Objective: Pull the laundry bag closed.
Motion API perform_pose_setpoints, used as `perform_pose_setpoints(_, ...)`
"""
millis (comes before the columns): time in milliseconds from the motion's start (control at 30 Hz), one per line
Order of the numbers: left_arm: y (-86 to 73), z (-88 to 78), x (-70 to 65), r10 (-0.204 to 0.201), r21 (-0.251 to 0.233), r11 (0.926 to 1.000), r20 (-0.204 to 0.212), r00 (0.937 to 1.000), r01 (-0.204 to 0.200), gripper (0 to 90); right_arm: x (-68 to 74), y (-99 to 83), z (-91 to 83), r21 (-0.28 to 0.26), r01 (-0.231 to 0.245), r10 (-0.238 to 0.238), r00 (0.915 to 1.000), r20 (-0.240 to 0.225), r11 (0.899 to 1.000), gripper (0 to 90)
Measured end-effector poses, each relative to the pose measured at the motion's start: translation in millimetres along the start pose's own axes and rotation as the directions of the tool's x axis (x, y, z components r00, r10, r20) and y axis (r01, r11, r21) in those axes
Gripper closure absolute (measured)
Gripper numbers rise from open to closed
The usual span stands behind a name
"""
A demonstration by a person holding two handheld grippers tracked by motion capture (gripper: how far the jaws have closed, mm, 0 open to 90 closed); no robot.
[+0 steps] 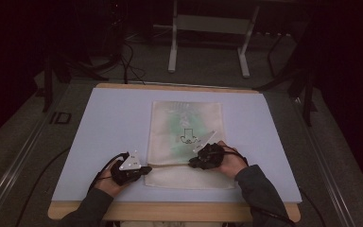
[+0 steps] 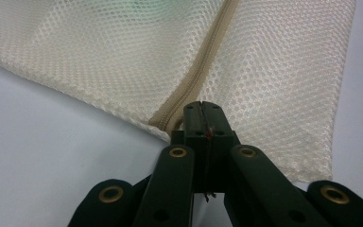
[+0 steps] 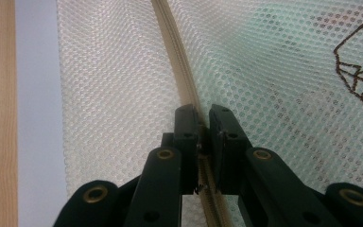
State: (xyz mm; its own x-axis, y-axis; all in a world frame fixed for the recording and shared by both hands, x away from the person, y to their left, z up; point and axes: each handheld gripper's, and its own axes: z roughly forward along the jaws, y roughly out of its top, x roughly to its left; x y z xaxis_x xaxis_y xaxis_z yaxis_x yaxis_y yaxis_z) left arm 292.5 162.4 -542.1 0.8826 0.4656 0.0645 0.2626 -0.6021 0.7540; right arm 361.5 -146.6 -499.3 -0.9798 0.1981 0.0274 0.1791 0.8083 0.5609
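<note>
My left gripper [image 2: 202,108] clamps the zipper's [image 2: 203,71] end at the mesh bag's [image 1: 185,142] left edge; my right gripper [image 3: 204,113] pinches the zipper farther along. The bag lies flat near the blue mat's [image 1: 108,127] front edge.

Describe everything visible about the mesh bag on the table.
The mesh bag is cream, fine-holed netting, lying flat on the pale blue mat. Something green shows through it, and a dark outlined emblem marks its face. A beige zipper runs across its near part. The left hand-held gripper is shut on the zipper's end at the bag's edge; the right hand-held gripper pinches the zipper farther along.
</note>
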Motion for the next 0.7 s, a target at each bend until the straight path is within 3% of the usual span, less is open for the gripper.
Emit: perform_pose_setpoints(700, 1.0, -0.1, 0.3, -0.003, 0.009, 1.0000, 0.000, 1.0000, 0.003, 89.7, -2.3, -6.7, -7.1, -0.005, -0.011, 0.011, 0.9999, 0.000, 1.000, 82.3)
